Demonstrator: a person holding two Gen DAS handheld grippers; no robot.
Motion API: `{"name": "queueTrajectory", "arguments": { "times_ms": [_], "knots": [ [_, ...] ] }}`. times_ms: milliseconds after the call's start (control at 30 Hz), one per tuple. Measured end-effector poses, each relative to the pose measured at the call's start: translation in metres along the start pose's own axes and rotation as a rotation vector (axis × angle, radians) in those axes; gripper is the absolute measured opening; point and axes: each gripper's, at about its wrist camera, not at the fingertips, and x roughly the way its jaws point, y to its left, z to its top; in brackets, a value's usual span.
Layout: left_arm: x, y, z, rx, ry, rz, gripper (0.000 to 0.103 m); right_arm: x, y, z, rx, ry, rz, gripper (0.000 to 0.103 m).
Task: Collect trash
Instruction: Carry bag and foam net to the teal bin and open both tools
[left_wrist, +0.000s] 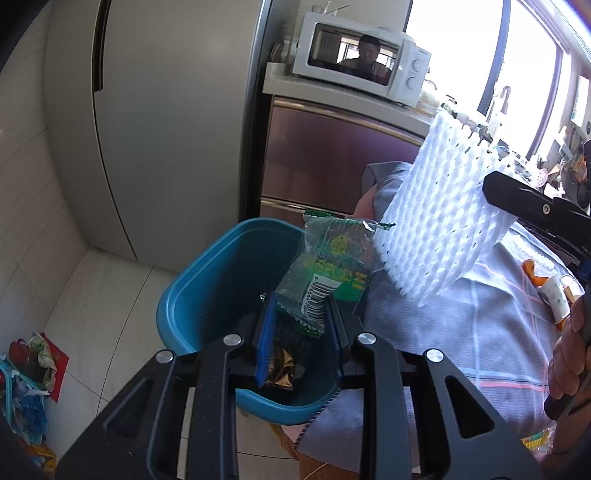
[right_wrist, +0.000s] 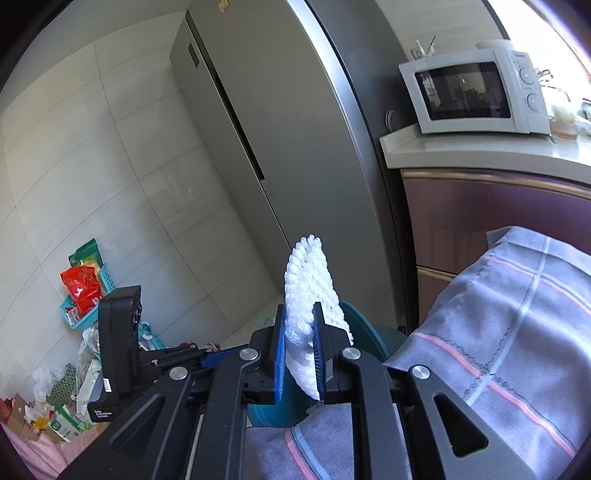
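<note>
Foam net (right_wrist: 312, 295), white, pinched upright in right gripper (right_wrist: 301, 350), just beside blue bin (left_wrist: 207, 288) at table edge. Left gripper (left_wrist: 301, 325) jaws clamp green wrapper (left_wrist: 328, 269) w/ barcode, over bin's mouth. Checked cloth (left_wrist: 480, 332) on table.

Left cam is looking steeply down, close over bin (left_wrist: 207, 280). Right cam is sitting further back, tilting less, facing fridge (right_wrist: 280, 147). Both are sharing bin, fridge, microwave (left_wrist: 362, 55), cloth (right_wrist: 509, 332).
</note>
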Motion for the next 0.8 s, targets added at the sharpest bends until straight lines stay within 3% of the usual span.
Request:
{"name": "queueTrajectory", "arguments": {
  "times_ms": [533, 800],
  "knots": [
    [0.046, 0.014, -0.007, -0.054, 0.073, 0.054, 0.026, 0.066, -0.004, -0.014, 0.022, 0.133, -0.038, 0.014],
    [0.065, 0.022, -0.008, -0.086, 0.096, 0.072, 0.033, 0.087, -0.009, -0.017, 0.044, 0.185, -0.062, 0.019]
  ]
}}
